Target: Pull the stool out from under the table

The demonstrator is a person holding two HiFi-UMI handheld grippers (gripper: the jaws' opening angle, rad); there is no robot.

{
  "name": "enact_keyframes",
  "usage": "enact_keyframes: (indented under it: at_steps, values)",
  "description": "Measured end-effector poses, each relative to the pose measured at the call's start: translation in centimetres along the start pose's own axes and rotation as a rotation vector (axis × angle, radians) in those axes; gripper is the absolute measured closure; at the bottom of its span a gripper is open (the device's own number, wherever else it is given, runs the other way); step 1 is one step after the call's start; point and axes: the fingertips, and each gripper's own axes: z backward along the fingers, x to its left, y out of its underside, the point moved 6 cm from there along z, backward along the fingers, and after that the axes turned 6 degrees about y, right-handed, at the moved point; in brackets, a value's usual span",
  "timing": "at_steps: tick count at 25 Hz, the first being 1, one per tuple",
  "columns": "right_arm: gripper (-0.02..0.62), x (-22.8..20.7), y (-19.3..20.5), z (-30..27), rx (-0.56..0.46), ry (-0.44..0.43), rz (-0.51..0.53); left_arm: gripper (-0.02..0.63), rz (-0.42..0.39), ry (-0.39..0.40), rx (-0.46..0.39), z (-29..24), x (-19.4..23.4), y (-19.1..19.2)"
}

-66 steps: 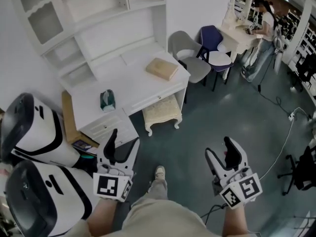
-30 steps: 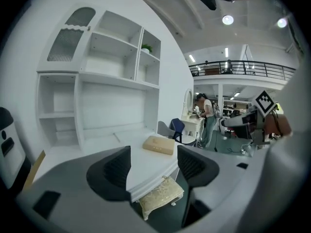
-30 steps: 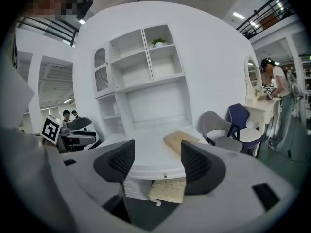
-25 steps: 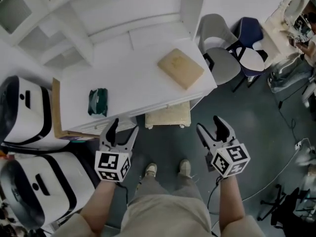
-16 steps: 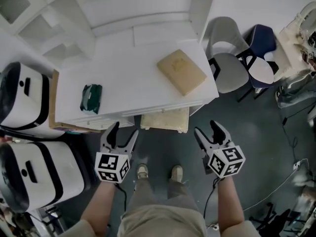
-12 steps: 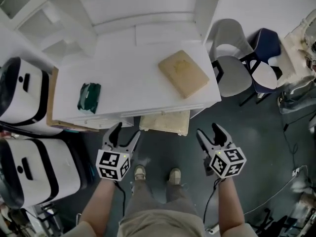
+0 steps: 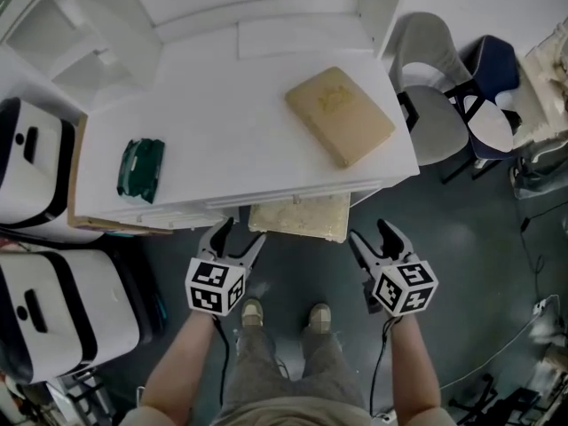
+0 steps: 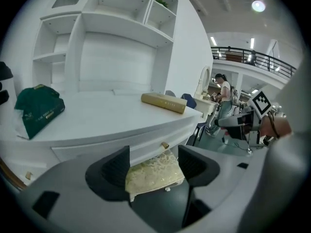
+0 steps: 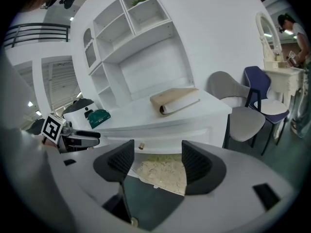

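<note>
The stool [image 7: 299,217] has a cream patterned cushion and white legs, and it stands tucked under the white table [image 7: 231,131], with only its front strip showing. My left gripper [image 7: 240,233] is open just in front of the stool's left corner, apart from it. My right gripper [image 7: 371,234] is open off the stool's right corner and holds nothing. In the left gripper view the stool [image 8: 146,178] shows beyond the open left gripper [image 8: 153,165], below a drawer knob [image 8: 165,144]. In the right gripper view the stool [image 9: 163,173] likewise lies beyond the open right gripper [image 9: 156,163].
A tan book [image 7: 340,115] and a green packet [image 7: 140,167] lie on the table. A grey chair [image 7: 435,114] and a blue chair [image 7: 493,69] stand to the right. Two white-and-black machines [image 7: 35,176] crowd the left. My feet [image 7: 253,313] stand on dark floor.
Both grippers have come down and forward to the table's front edge, close to the stool. The jaws stand as wide as before.
</note>
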Motion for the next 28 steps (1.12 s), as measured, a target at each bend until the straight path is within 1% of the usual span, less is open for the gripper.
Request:
enact_keyframes:
  at_steps: [8,13,18,21,24,28]
  values:
    - [0.291,-1.3,5.0,-4.1,0.027,0.025,-0.005,0.286,0.026,0.025,0.045,-3.5,3.3,5.6]
    - [0.291,-2.6,7.6,-6.3,0.027,0.051,-0.039,0.284,0.034,0.035,0.053,-5.6,5.2,8.1]
    - [0.288,-3.7,9.7,-8.8,0.027,0.055,-0.052,0.268,0.047,0.066,0.012,-8.2,5.9,10.2]
    - [0.284,-4.2,11.2,-10.7,0.041,0.046,-0.049,0.248,0.057,0.075,0.012,-10.1,7.0,12.0]
    - [0.279,-4.5,12.9,-12.7,0.066,0.029,-0.05,0.235,0.086,0.074,0.014,-12.2,8.4,13.8]
    - [0.268,-5.4,15.8,-15.8,0.103,0.021,-0.093,0.229,0.167,0.078,-0.003,-14.9,10.4,15.9]
